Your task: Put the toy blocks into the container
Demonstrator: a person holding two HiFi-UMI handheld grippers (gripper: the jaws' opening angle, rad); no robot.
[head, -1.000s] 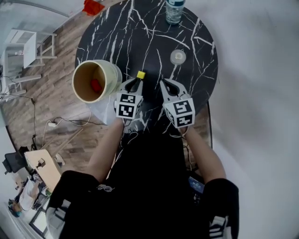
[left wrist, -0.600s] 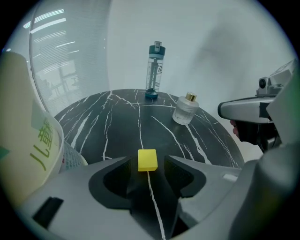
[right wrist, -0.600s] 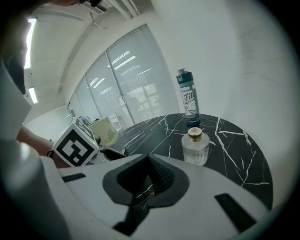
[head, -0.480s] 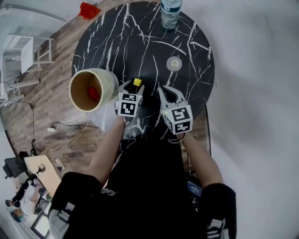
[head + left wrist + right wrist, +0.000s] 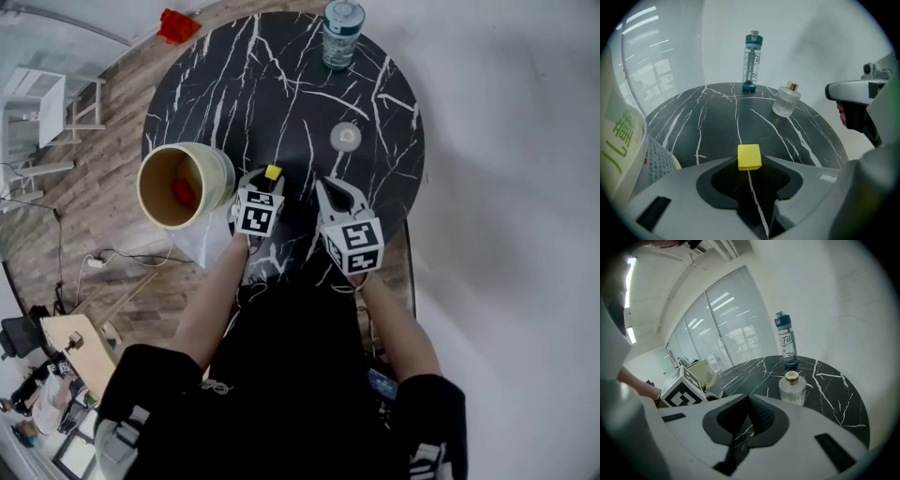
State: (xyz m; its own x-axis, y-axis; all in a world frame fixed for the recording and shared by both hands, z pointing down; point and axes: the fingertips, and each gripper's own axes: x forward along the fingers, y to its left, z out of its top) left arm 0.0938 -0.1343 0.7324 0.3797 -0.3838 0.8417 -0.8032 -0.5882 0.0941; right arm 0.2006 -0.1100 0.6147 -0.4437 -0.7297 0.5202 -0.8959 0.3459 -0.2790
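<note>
A small yellow block [image 5: 273, 172] [image 5: 749, 157] lies on the black marble table [image 5: 281, 84], near its front edge. My left gripper [image 5: 270, 178] [image 5: 749, 161] has the block between its fingertips; its jaws are closing and both tips touch the block's sides. To its left stands the cream paper container [image 5: 223, 173] [image 5: 623, 140], open at the top, with a red block [image 5: 182, 192] inside. My right gripper [image 5: 325, 185] [image 5: 749, 398] hovers over the table just to the right of the left one, shut and with nothing in it.
A clear water bottle [image 5: 341, 33] [image 5: 752, 61] [image 5: 786, 341] stands at the table's far edge. A small glass jar with a gold cap [image 5: 345, 137] [image 5: 786, 101] [image 5: 792, 389] sits ahead of the right gripper. A white bag [image 5: 206, 234] hangs off the table edge under the container.
The yellow block lay just past the left gripper's tips; now it sits between them. The right gripper has stayed beside it.
</note>
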